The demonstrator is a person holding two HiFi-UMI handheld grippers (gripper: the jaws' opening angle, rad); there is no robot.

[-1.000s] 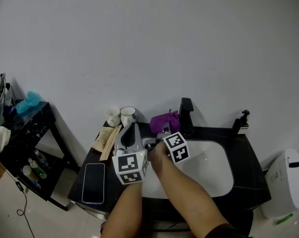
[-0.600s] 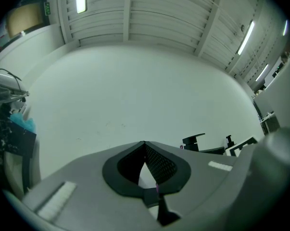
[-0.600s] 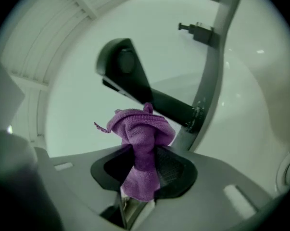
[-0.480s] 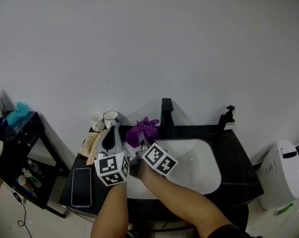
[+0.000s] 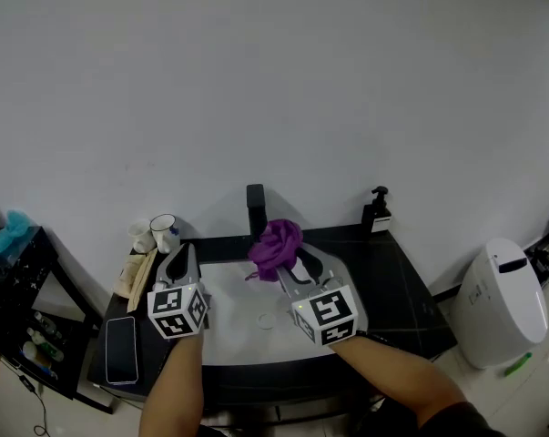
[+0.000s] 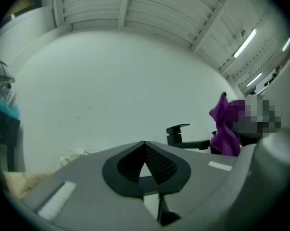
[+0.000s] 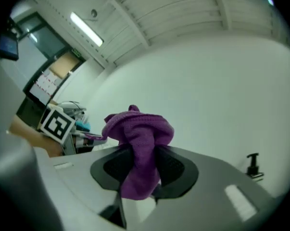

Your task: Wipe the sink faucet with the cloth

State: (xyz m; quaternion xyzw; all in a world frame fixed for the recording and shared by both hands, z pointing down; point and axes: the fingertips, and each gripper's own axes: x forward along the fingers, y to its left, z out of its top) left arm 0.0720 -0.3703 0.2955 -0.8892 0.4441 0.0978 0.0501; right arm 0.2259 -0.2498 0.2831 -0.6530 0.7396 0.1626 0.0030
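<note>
The black faucet (image 5: 255, 209) stands at the back of the white sink (image 5: 228, 321). My right gripper (image 5: 289, 268) is shut on the purple cloth (image 5: 277, 246) and holds it bunched above the basin, just right of and in front of the faucet. In the right gripper view the cloth (image 7: 139, 148) hangs pinched between the jaws of this gripper (image 7: 141, 170). My left gripper (image 5: 180, 252) hovers over the sink's left rim, shut and empty. In its own view its jaws (image 6: 145, 146) meet, with the faucet (image 6: 183, 137) and the cloth (image 6: 225, 128) ahead to the right.
A black soap dispenser (image 5: 376, 209) stands at the back right of the dark counter (image 5: 397, 299). Two cups (image 5: 153, 233) and a phone (image 5: 121, 349) lie at its left end. A black shelf (image 5: 15, 289) stands far left, a white bin (image 5: 500, 302) far right.
The right gripper has lifted the cloth off the counter left of the faucet and carried it in front of the faucet. The two grippers have drawn apart; the head view has shifted.
</note>
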